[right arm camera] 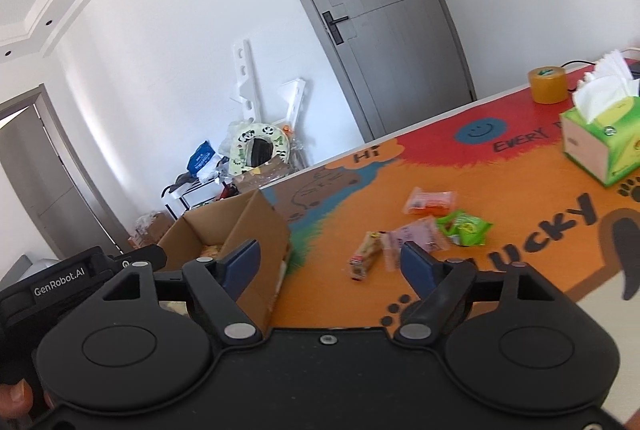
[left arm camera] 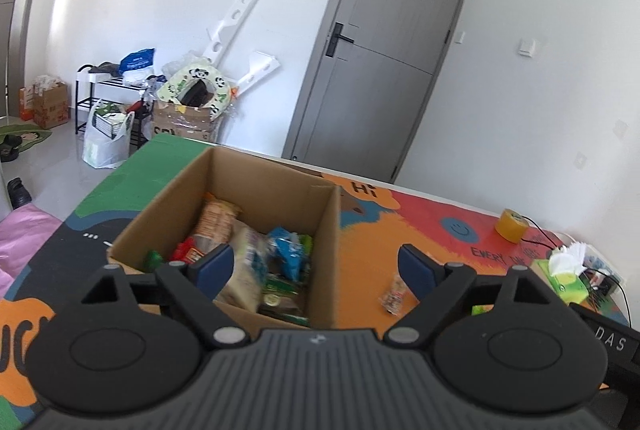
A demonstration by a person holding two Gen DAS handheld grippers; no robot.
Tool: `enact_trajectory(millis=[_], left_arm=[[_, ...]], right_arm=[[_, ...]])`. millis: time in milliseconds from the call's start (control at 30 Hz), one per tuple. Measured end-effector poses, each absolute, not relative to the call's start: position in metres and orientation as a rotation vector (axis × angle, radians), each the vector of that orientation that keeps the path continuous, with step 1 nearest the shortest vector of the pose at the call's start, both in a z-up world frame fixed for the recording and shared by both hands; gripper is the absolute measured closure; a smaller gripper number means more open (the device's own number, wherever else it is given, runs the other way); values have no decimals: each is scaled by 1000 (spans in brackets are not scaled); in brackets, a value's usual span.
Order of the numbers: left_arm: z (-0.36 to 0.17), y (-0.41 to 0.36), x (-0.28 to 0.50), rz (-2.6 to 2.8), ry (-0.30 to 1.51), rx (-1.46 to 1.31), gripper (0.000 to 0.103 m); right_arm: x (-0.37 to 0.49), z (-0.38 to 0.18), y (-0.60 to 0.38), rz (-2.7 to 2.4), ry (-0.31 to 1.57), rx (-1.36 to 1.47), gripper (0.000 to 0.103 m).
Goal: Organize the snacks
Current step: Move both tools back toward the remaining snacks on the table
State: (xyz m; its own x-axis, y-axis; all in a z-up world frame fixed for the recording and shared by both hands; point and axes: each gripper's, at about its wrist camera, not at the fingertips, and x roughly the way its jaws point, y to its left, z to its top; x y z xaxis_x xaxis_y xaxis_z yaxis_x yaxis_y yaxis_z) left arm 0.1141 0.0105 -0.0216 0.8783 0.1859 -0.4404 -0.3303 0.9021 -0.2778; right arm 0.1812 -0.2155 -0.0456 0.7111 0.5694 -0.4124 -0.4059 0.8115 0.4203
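An open cardboard box [left arm camera: 276,181] on the colourful table mat holds several snack packets [left arm camera: 248,254]. My left gripper [left arm camera: 316,266] is open and empty, above the box's near right part. One small packet [left arm camera: 394,296] lies on the mat right of the box. In the right wrist view the box [right arm camera: 256,226] is at the left, and several loose packets lie on the mat: an orange one [right arm camera: 430,200], a green one [right arm camera: 464,228], a pink one [right arm camera: 416,238] and a tan one [right arm camera: 366,256]. My right gripper [right arm camera: 330,262] is open and empty, above the mat between box and packets.
A green tissue box [right arm camera: 600,145] and a roll of yellow tape [right arm camera: 548,83] stand at the table's far right. Cables [left arm camera: 540,230] run near the tape. Beyond the table are a grey door [left arm camera: 384,41], shelves and bags on the floor.
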Motion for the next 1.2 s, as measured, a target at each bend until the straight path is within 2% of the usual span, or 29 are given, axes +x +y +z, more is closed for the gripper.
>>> enact_trajectory(millis=[767,1000,1133,1200], left_arm=[[-25,-52,150,122,452,-300,15],[-31,-61,175,100,479,-291,18],[-35,-61,192,112,494,-296,21],[-39,-61,202,110,512,-303,26]], right_arm=[[196,-48,-276,453,555,343,25],[214,-53,-282,447,569,376,26],[230,-59,-283,448,589,400,38],[238,-63,-283,445,604,411,40]])
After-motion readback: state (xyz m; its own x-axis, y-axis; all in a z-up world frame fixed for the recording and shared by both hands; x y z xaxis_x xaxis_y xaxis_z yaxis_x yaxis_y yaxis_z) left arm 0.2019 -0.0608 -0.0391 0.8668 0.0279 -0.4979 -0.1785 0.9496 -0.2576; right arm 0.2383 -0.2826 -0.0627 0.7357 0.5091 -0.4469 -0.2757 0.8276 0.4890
